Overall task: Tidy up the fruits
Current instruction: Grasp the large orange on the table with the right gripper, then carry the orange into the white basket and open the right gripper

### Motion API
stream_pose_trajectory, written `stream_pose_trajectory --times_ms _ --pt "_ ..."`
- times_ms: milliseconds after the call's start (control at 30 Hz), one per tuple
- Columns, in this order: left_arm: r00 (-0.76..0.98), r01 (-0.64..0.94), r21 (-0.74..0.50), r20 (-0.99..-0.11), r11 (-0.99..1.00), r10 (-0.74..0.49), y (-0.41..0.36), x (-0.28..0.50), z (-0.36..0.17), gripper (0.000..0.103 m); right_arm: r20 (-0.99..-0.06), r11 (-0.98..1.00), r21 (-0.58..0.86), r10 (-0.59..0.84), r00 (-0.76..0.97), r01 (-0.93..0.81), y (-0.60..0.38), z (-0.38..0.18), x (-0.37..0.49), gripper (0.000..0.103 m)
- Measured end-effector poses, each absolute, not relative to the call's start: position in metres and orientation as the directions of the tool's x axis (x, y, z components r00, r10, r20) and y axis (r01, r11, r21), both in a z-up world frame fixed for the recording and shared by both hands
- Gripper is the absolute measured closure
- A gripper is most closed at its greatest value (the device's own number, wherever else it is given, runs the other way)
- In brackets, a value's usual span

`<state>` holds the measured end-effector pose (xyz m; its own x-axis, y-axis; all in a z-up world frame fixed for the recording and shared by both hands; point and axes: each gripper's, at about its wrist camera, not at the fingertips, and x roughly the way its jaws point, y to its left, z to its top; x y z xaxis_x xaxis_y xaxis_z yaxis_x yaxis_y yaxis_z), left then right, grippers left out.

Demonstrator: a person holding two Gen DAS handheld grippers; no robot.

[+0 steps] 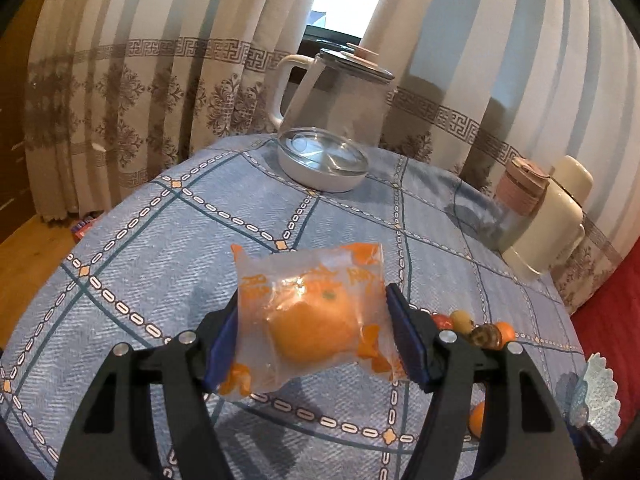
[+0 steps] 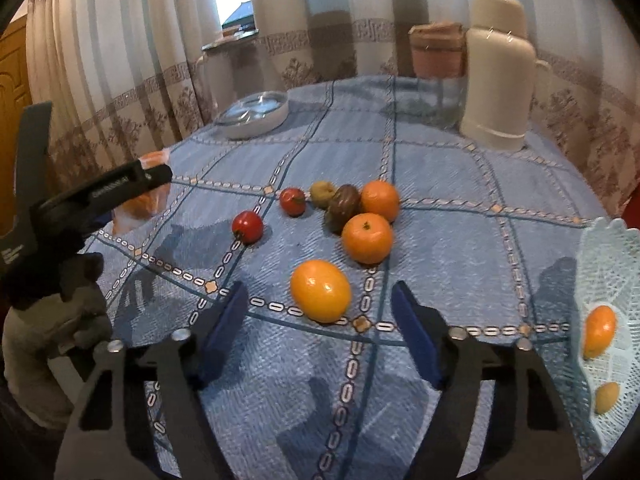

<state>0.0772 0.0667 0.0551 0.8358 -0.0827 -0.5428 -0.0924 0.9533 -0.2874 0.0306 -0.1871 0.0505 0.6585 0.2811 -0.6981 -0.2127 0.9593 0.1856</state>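
My left gripper is shut on a bagged orange, an orange in a clear plastic wrapper, held above the blue checked tablecloth. In the right wrist view the left gripper shows at the far left with the bag in it. My right gripper is open and empty, just short of a loose orange. Beyond lie two more oranges, two red tomatoes and two dark, brownish fruits. A pale lacy fruit dish at the right edge holds an orange and a small yellow fruit.
A glass kettle on a white base stands at the table's far side. A cream thermos and a pink-lidded glass jar stand at the far right. Patterned curtains hang behind the round table. A wooden floor lies below on the left.
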Motion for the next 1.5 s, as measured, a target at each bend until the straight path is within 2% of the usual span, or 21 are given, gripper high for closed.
stream_pose_trajectory --times_ms 633,1200,1500 --pt "0.823 -0.091 -0.297 -0.56 0.951 -0.096 0.067 0.078 0.049 0.036 -0.773 0.962 0.181 0.267 0.575 -0.203 -0.175 0.02 0.068 0.061" --pt "0.823 -0.08 -0.293 -0.559 0.953 -0.102 0.063 0.076 0.048 0.036 -0.705 0.955 0.234 0.296 0.644 -0.183 -0.198 0.055 0.029 0.061" --pt "0.824 -0.075 -0.289 -0.557 0.954 -0.104 0.06 0.074 0.048 0.036 -0.662 0.963 0.247 0.248 0.707 -0.107 -0.24 0.082 0.003 0.061"
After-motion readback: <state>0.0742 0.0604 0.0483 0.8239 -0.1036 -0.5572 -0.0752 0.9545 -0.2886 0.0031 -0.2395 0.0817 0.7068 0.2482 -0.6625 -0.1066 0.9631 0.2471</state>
